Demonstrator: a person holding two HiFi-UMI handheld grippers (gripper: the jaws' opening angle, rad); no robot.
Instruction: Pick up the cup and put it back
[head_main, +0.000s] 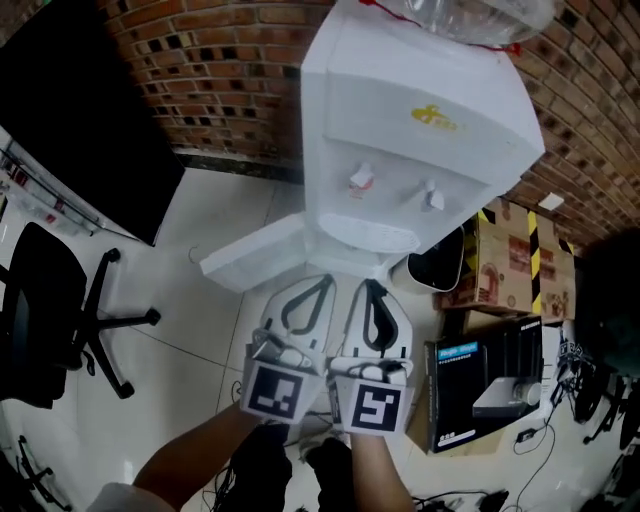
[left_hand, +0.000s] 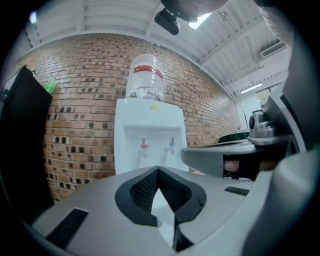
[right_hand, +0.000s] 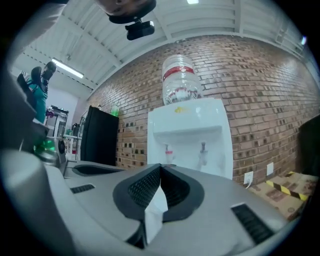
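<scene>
Left gripper (left_hand: 159, 169) and right gripper (right_hand: 160, 166) both clenched, empty, side by side facing water dispenser (head_main: 400, 140). Only head view shows office chair (head_main: 50, 310) and cardboard box (head_main: 510, 255). Gripper views show bottle (left_hand: 145, 80) whole. Cup's place cannot be told.

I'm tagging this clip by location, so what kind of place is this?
Probably an office corner or workshop back room, indoors: a white water dispenser stands against a brick wall, a black office chair stands nearby, and cardboard boxes lie beside the dispenser.
</scene>
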